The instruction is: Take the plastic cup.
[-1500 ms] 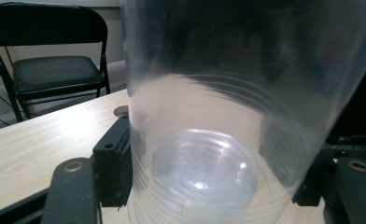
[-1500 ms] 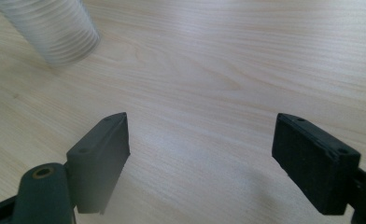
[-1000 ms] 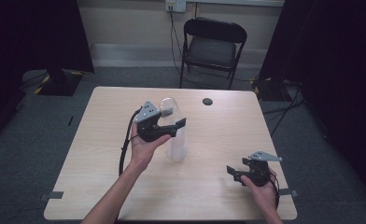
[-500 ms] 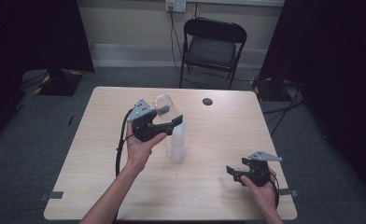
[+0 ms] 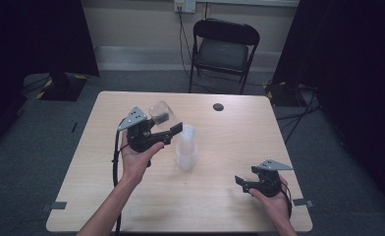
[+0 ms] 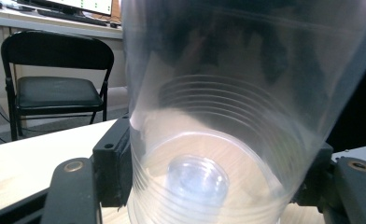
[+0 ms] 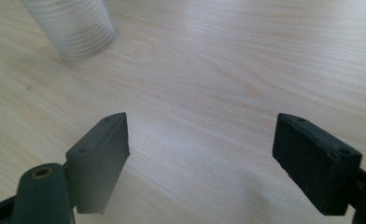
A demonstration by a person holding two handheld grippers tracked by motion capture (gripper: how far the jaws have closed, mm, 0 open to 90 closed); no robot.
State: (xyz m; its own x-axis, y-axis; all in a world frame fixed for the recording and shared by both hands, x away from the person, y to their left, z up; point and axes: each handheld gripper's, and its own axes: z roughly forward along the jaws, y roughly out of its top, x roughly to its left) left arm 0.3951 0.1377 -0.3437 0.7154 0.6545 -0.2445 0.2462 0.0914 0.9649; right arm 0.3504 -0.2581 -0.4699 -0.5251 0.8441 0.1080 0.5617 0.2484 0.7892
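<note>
Two clear cups (image 5: 185, 147), one chair (image 5: 224, 46)

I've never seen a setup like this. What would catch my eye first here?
Probably the clear cup held in the left tongs, lifted above the middle of the table. Just beside it stands a stack of cups on the wood. The right tongs rest wide open near the table's front right corner.

A black folding chair (image 5: 223, 49) stands beyond the table (image 5: 239, 132), which bears a small dark disc (image 5: 218, 106), perhaps a cap.
</note>
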